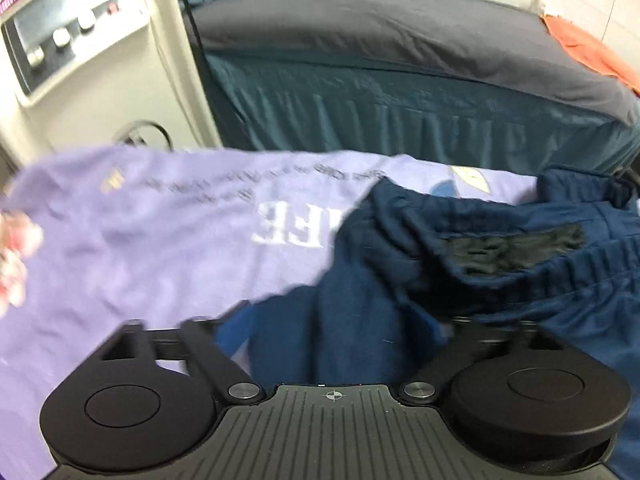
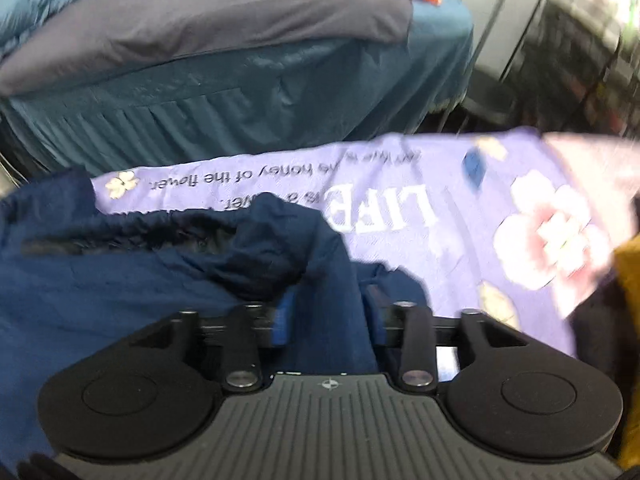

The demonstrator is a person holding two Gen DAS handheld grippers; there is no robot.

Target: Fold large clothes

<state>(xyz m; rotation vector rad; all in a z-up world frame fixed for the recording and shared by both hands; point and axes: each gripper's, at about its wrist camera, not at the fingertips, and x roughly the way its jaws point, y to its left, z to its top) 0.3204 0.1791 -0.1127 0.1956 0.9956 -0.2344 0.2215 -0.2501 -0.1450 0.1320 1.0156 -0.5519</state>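
Seen from the left wrist, the left gripper (image 1: 332, 322) stood spread to its widest above the navy garment (image 1: 420, 248), which lay bunched just ahead of and between its jaws on a lilac printed cloth (image 1: 160, 240); the jaws pressed on nothing. From the right wrist, the right gripper (image 2: 326, 316) stood about half open, a fold of navy fabric running between its jaws, though blur hid whether the pads pinched it.
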